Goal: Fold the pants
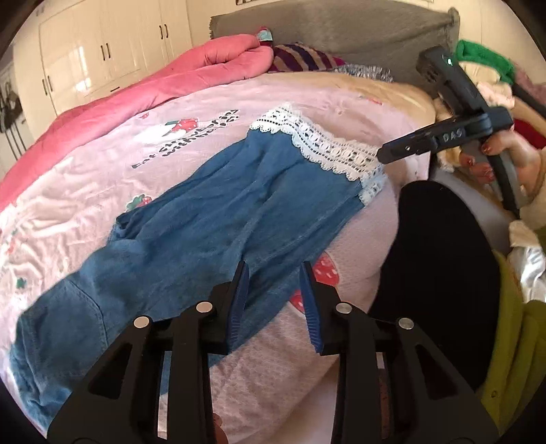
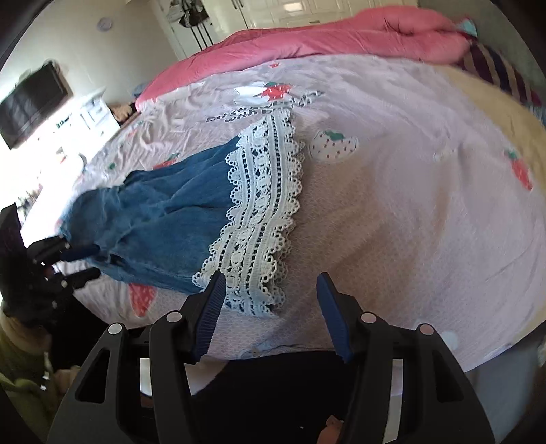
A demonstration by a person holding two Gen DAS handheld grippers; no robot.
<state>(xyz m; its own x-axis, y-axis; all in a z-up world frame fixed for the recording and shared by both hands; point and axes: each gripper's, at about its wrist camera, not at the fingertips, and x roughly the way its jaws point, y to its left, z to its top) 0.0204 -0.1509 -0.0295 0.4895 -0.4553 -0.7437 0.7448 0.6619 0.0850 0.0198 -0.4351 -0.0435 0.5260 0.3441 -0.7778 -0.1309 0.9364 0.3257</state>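
Observation:
Blue denim pants point(image 1: 191, 218) with white lace cuffs point(image 1: 320, 143) lie flat on the pink strawberry bedsheet point(image 1: 112, 160). My left gripper point(image 1: 274, 269) is open, its blue pads just over the pants' near edge at mid-leg. In the right wrist view the pants point(image 2: 160, 222) stretch leftward and the lace cuffs point(image 2: 262, 218) lie just ahead of my right gripper point(image 2: 271, 280), which is open and empty above the near cuff corner. The right gripper also shows in the left wrist view point(image 1: 385, 153), its tip by the lace. The left gripper point(image 2: 92, 263) shows at the pants' waist end side.
A pink duvet point(image 1: 136, 92) is bunched along the bed's far side. A striped cloth point(image 1: 300, 58) and grey headboard point(image 1: 341, 30) lie beyond. Piled clothes point(image 1: 484, 65) sit at right. White wardrobes point(image 1: 102, 47) and a wall TV point(image 2: 32, 102) stand around the room.

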